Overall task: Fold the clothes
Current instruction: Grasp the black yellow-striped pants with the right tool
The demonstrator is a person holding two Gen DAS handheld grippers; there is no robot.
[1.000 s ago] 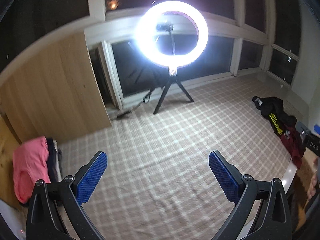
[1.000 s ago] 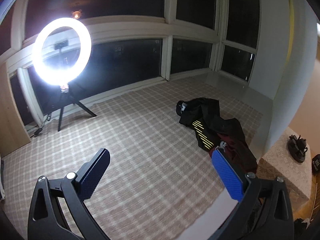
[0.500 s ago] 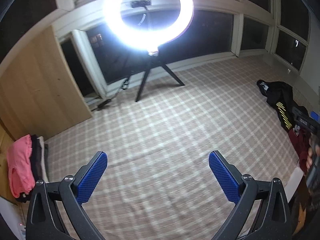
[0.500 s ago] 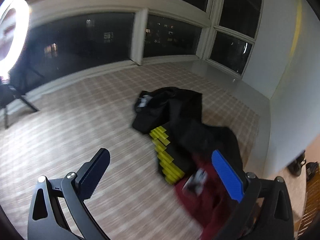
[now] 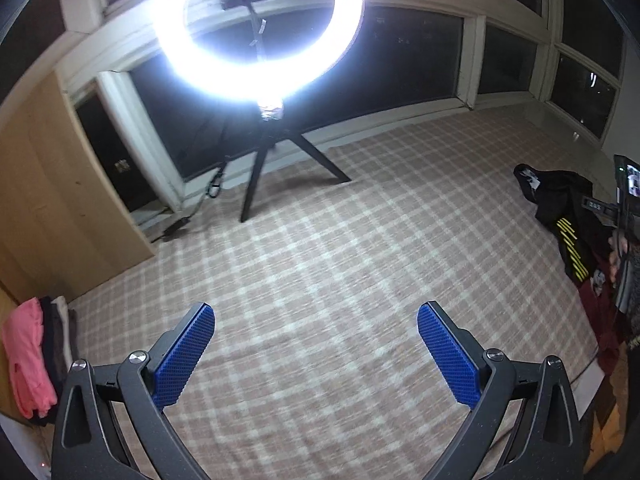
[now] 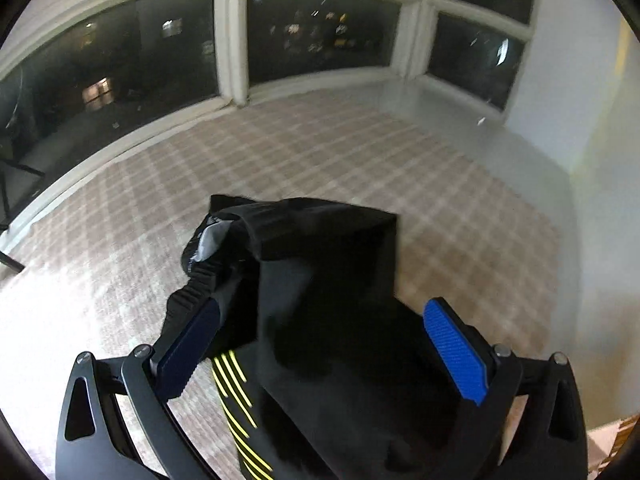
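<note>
A crumpled black garment with yellow stripes (image 6: 320,300) lies on the checked blanket (image 6: 320,152). My right gripper (image 6: 320,340) is open and hangs just over it, one finger on each side. In the left wrist view the same black garment (image 5: 568,216) lies at the far right with a dark red garment (image 5: 600,316) beside it, and the right gripper's body (image 5: 626,200) shows there. My left gripper (image 5: 316,352) is open and empty above the bare blanket (image 5: 320,260).
A lit ring light on a tripod (image 5: 260,28) stands at the back by dark windows. A stack of folded clothes, pink on top (image 5: 26,356), lies at the far left beside a wooden panel (image 5: 52,200). A white wall (image 6: 592,160) bounds the right.
My right gripper has swung right and dropped close over the black garment, which now fills its view. My left gripper has moved forward and turned a little; the ring light looms larger.
</note>
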